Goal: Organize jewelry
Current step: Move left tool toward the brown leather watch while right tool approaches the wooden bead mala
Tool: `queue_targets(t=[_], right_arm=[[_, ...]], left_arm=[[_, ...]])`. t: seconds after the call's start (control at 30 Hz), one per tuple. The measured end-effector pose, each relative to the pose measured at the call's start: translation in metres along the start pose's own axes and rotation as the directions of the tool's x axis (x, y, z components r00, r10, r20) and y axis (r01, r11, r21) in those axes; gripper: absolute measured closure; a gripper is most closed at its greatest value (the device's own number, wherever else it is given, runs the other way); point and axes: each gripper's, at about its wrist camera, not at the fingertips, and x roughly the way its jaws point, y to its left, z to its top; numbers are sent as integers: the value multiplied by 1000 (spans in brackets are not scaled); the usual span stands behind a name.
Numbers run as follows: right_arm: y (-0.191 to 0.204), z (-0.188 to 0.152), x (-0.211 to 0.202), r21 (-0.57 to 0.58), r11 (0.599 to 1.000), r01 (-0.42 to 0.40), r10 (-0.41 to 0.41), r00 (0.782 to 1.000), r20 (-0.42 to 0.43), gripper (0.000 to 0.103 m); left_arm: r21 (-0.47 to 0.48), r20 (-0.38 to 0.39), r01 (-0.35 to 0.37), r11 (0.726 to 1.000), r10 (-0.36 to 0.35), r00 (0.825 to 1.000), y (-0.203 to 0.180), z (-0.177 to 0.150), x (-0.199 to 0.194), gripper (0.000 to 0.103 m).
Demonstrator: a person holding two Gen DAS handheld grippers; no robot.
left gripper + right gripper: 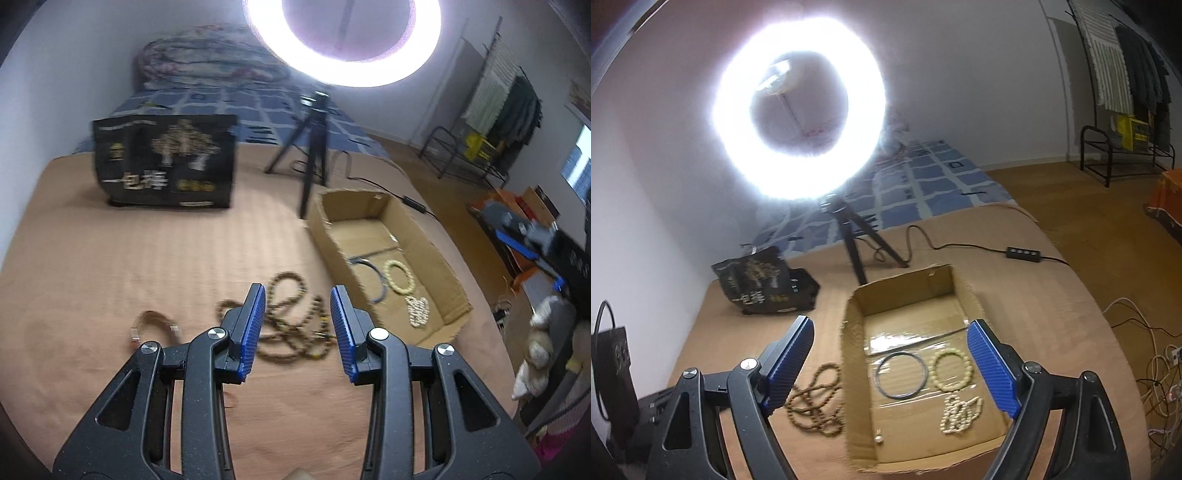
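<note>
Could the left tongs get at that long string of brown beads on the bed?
Probably yes. The left tongs stand open and empty just above the brown beads, which lie loose on the cover beside the cardboard box, nothing between.

Ring light (799,110), tripod (855,240), black bag (164,160)

- Cardboard box (857,387): matt brown card, floor glossy with clear tape.
- Bead strand (291,321): dull brown, wood-like beads.
- Bedcover (147,258): matt, ribbed tan cloth.
- Right gripper (894,369): blue ribbed plastic pads.
</note>
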Motion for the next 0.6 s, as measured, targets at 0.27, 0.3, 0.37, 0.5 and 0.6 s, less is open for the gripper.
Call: queue_targets(t=[0.27, 0.3, 0.37, 0.5, 0.6], right_arm=[[46, -18, -4, -107, 991, -80, 75, 996, -57, 14], [52, -21, -3, -121, 989, -91, 83, 994, -70, 13], [68, -28, -1, -162, 980, -115, 99, 990, -103, 13], [92, -42, 8, -215, 965, -148, 114, 980, -165, 11], [106, -55, 18, -241, 956, -166, 116, 971, -209, 11]], left_arm=[[-74, 0, -54, 996, 54, 999, 46, 6, -15, 66], [-80, -4, -58, 995, 58, 998, 52, 6, -16, 66], [-80, -20, -69, 994, 67, 998, 62, 6, -18, 66], [-92, -44, -83, 992, 79, 996, 84, 3, -22, 66], [-137, -62, -73, 988, 65, 996, 102, 0, -22, 66]])
